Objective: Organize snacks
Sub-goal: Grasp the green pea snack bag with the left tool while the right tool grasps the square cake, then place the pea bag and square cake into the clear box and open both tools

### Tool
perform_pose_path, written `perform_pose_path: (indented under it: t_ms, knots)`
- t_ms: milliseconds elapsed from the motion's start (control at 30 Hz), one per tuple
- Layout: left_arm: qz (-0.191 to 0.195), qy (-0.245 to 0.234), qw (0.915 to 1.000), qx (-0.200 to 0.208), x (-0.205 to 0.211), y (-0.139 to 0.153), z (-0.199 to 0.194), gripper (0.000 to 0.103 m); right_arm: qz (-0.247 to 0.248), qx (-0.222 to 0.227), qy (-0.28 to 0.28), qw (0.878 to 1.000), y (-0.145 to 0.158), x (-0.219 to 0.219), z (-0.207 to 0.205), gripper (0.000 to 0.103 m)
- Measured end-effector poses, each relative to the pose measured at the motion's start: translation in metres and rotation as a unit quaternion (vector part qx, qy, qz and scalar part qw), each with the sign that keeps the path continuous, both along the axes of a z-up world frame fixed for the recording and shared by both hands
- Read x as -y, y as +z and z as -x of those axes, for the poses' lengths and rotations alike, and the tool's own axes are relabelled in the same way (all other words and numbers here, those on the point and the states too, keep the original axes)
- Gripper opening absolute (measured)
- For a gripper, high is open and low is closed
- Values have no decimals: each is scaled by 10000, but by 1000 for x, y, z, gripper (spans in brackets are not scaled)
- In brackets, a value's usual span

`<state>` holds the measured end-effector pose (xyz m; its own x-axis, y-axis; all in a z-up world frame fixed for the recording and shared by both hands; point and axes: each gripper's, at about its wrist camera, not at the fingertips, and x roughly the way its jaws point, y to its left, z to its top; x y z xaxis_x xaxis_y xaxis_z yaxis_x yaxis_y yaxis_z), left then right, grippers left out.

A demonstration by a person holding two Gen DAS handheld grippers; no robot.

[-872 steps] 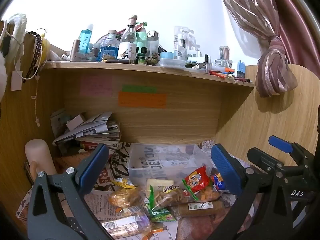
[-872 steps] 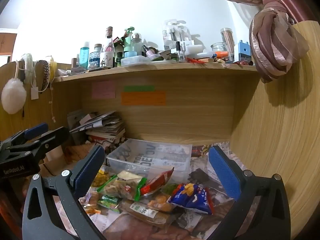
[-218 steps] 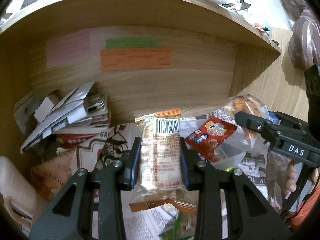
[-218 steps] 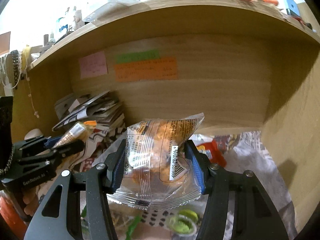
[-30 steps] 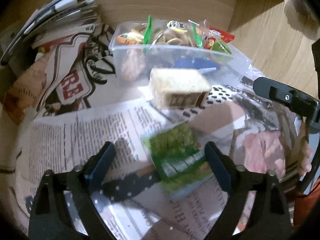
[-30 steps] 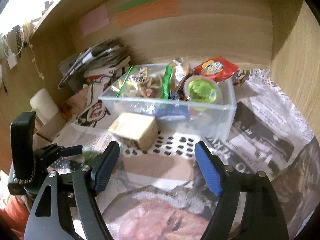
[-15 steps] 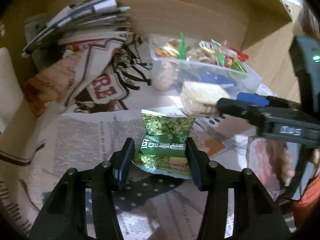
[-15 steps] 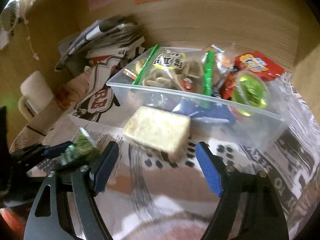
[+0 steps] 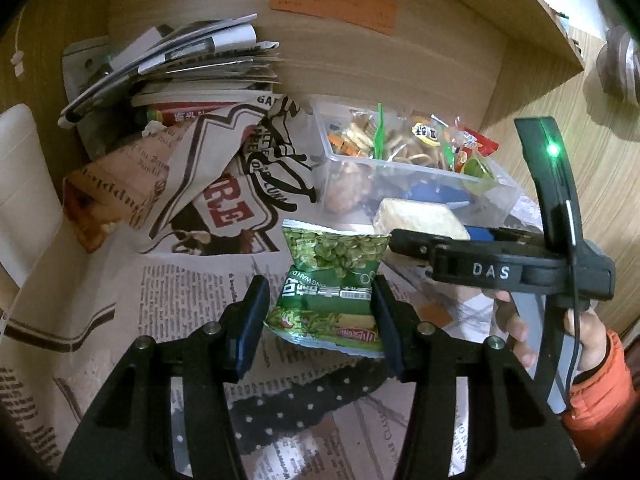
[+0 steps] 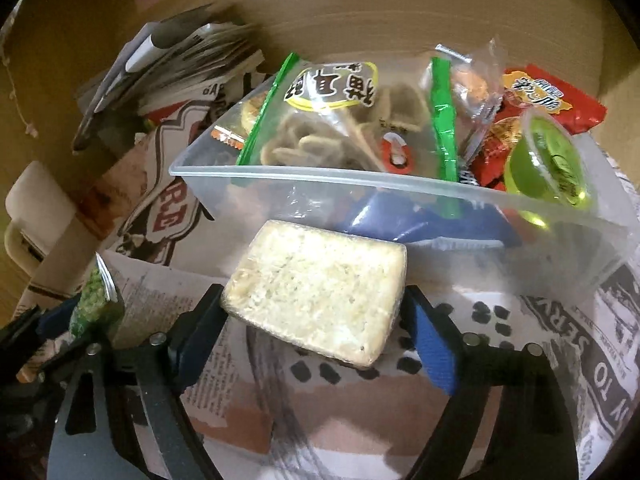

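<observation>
The left tongs (image 9: pixel 318 320) clamp the pea packet (image 9: pixel 334 284). The right tongs (image 10: pixel 316 330) straddle the cake (image 10: pixel 316 286), contact unclear. The bin (image 10: pixel 400 184) lies just beyond. Newspaper (image 9: pixel 180 300) covers the surface inside a wooden alcove (image 9: pixel 400 60); bin contents are partly obscured.

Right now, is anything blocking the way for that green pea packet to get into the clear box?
Partly. The right gripper and the pale wrapped block it grips sit between the green pea packet and the clear box, which is already piled high.
</observation>
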<state>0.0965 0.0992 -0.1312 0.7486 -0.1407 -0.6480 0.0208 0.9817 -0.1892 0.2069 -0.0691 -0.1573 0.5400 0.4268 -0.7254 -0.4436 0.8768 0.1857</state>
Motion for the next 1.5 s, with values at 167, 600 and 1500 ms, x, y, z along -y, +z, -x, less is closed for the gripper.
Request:
perform_pose_path:
  t_ms: [167, 600, 1500]
  knots:
    - [-7, -26, 10000, 93, 2, 6, -2, 51, 134, 161, 23, 9998, 5, 11, 13, 84]
    - [31, -87, 9991, 414, 22, 40, -25, 51, -303, 899, 13, 9955, 66, 62, 47, 84]
    - [-73, -335, 9976, 603, 70, 79, -150, 51, -512, 1378, -314, 9886, 99, 95, -56, 84]
